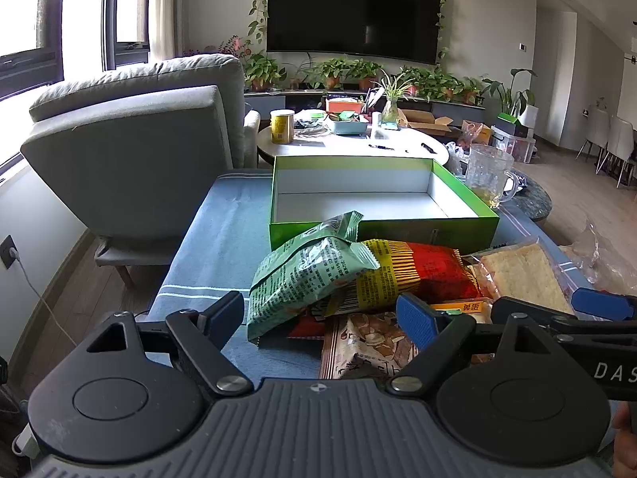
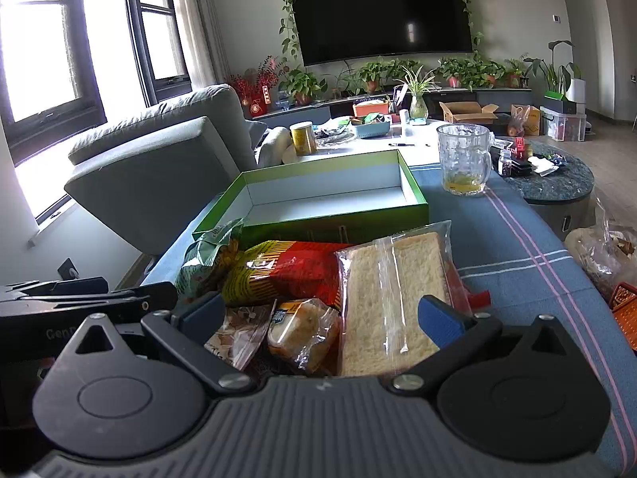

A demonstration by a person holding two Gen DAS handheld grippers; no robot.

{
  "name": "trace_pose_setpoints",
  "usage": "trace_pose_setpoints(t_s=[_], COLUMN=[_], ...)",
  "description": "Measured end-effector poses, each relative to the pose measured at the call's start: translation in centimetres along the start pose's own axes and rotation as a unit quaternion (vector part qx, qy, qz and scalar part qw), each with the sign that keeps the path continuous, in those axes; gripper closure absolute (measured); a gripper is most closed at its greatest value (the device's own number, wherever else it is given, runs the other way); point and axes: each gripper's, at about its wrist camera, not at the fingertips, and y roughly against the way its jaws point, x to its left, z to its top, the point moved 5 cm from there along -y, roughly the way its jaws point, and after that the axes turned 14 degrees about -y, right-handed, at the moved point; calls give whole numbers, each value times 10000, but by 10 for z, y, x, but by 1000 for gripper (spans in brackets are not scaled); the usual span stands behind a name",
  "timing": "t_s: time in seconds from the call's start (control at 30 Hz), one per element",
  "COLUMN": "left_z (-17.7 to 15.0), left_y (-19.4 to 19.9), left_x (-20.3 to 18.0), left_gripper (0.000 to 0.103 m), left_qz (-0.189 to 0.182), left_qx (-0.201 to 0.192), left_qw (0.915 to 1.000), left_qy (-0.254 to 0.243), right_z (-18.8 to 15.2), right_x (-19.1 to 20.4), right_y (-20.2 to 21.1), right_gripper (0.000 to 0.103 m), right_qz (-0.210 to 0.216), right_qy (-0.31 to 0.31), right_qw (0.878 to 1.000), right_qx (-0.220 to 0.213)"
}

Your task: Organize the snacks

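Both grippers hang over the near end of the worktop (image 2: 517, 247) with nothing held: the left gripper (image 1: 322, 318) has its blue pads spread wide above the snack pile, and the right gripper (image 2: 322, 314) is just as wide, hovering over the bread side of the same pile.

Snacks are all heaped together on the blue striped cloth, right in front of the green box (image 1: 382, 223). That box is shallow, bright green outside, white inside, with nothing in it. Leaning against its front wall is a puffy pale-green bag (image 1: 302, 275) with small printed text and a crimped top. Next to it, touching, lies a red and yellow pack (image 1: 418, 275) with a barcode on its yellow end. Right of that is sliced bread in a clear zip bag (image 2: 390, 290), tilted up on the pile. Lower down sit a small wrapped bun (image 2: 302, 330) and a brown nut-print packet (image 1: 370, 342), partly buried under the others.

A glass mug (image 2: 464, 159) with a little yellow liquid stands just right of the box.
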Motion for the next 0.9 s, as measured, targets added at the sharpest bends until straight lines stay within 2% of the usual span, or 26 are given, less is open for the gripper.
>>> trace_pose_setpoints(t_s=[0.43, 0.77, 0.9], left_z=[-1, -15, -22], left_y=[-4, -40, -55], left_x=[30, 58, 67], left_gripper=[21, 21, 22], left_qz=[119, 85, -55], left_qx=[11, 262, 322], left_qw=[9990, 9968, 9966], left_qy=[422, 756, 759], right_z=[0, 11, 16], right_x=[7, 36, 50], right_y=[-4, -30, -54], right_gripper=[1, 1, 1], right_qz=[3, 214, 361], right_qy=[128, 589, 687], right_qw=[9999, 9980, 9966], right_qx=[-14, 31, 286])
